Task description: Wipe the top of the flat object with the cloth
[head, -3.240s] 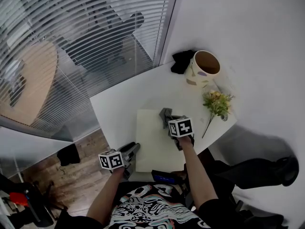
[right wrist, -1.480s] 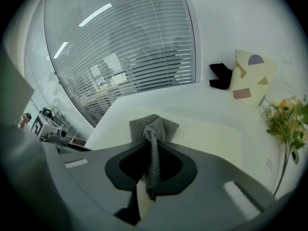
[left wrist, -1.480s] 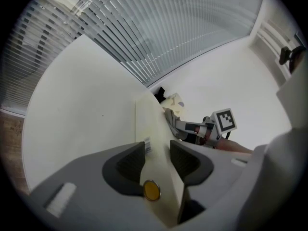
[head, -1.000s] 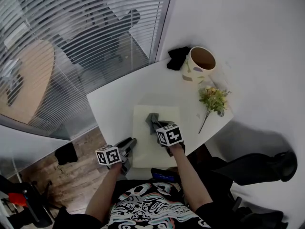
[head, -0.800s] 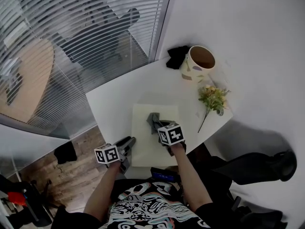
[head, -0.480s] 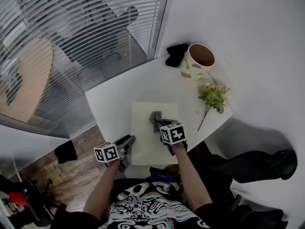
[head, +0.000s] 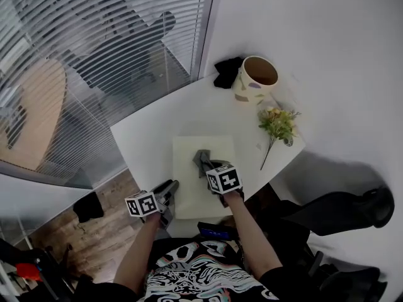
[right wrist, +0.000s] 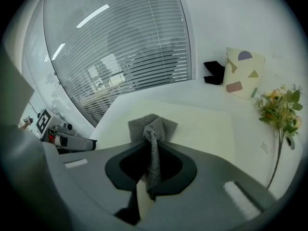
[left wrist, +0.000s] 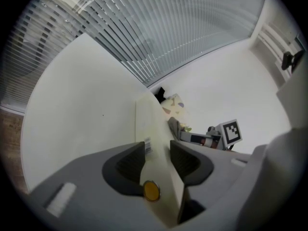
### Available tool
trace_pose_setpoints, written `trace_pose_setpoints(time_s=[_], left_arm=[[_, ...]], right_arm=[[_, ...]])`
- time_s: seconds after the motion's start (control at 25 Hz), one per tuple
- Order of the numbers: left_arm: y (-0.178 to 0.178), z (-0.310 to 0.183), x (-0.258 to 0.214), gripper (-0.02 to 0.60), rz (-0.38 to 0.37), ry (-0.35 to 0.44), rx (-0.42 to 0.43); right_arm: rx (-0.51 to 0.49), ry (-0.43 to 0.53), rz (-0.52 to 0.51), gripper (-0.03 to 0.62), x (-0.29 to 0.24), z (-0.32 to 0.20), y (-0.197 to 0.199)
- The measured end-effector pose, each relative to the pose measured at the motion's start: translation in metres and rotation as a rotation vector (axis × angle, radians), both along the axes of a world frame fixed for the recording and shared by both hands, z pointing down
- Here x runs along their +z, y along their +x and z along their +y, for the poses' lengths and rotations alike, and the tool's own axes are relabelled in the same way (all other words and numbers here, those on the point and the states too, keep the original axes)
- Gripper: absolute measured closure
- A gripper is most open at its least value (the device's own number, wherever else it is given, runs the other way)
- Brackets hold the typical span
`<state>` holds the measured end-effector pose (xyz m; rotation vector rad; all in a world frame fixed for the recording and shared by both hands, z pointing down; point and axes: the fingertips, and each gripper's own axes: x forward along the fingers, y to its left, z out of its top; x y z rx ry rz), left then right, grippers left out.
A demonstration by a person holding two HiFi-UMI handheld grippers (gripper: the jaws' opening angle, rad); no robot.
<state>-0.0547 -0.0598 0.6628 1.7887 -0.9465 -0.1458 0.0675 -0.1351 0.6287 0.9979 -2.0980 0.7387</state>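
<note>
Left tongs (head: 169, 191) (left wrist: 156, 160) clamped on 8 o'clock edge of cream flat board (head: 186, 163) (left wrist: 148, 124), right tongs (head: 212, 167) (right wrist: 151, 163) gripping grey cloth (head: 201, 160) (right wrist: 152, 126) lying mid-board, white counter (head: 150, 131) beneath

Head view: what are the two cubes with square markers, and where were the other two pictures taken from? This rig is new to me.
No robot: a person holds two grippers, and each cube belongs to one. The head view looks down from the person's head; the other two cameras ride on the grippers, looking along their jaws. The left gripper clamps the edge of a cream board on the table. The right gripper pinches a grey cloth resting on the board. Farther back: patterned pot, flowers, something black.
</note>
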Motion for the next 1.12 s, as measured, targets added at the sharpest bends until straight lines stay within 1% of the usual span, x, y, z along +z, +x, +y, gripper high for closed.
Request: trace_pose_setpoints(time_s=[0.16,0.24,0.36,0.48,0.64,0.72,0.84,1.0,1.12], left_arm=[[0.002,0.001,0.001,0.364,0.016,-0.007,0.004],[0.000,0.000,0.003,0.364,0.005,-0.002,0.001],[0.001,0.001,-0.001,0.365,0.011,-0.001,0.003],[-0.002,0.000,0.005,0.365,-0.010,0.000,0.000],[-0.001,0.001,0.004,0.367,0.000,-0.010,0.003],[-0.004,0.001,0.007,0.367,-0.012,-0.010,0.003],[-0.004,0.001,0.007,0.367,-0.006,-0.013,0.006],[0.003,0.002,-0.003,0.367,0.036,-0.018,0.013],[0.004,0.001,-0.003,0.367,0.039,-0.019,0.016]], right_arm=[[-0.002,0.001,-0.001,0.576,0.001,0.008,-0.004],[-0.004,0.001,0.000,0.576,0.001,0.013,-0.005],[-0.006,-0.004,0.001,0.576,0.001,0.020,-0.008],[-0.006,-0.008,-0.002,0.576,0.001,0.024,-0.012],[-0.012,-0.014,-0.004,0.576,0.001,0.032,-0.018],[-0.015,-0.015,0.001,0.576,0.001,0.036,-0.022],[-0.016,-0.015,0.008,0.576,0.001,0.043,-0.027],[-0.016,-0.009,0.004,0.576,0.000,0.050,-0.029],[-0.008,-0.003,0.008,0.576,0.000,0.053,-0.024]])
